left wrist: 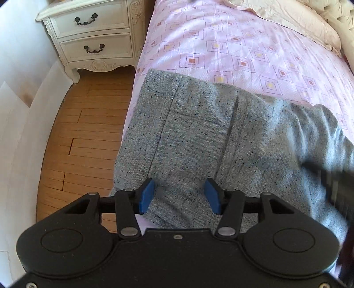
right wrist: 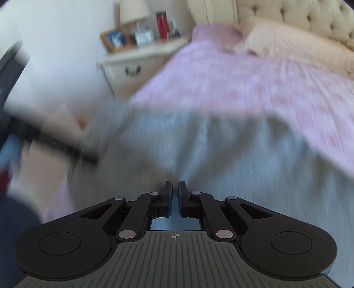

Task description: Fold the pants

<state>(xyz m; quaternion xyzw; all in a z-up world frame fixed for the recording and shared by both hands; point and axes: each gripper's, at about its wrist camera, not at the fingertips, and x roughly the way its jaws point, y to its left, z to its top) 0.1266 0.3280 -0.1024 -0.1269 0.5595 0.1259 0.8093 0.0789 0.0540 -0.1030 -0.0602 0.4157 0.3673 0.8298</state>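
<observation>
Grey speckled pants lie folded on the pink patterned bed sheet near the bed's left edge. My left gripper is open, its blue pads either side of the near hem, just above the cloth. In the right wrist view the picture is blurred by motion. My right gripper has its jaws nearly together over the grey pants; whether cloth sits between them is unclear. The right gripper shows as a dark blur at the right edge of the left wrist view.
A white carved nightstand stands left of the bed on a wooden floor. A beige pillow and tufted headboard lie at the far end. A lamp and red bottle stand on the nightstand.
</observation>
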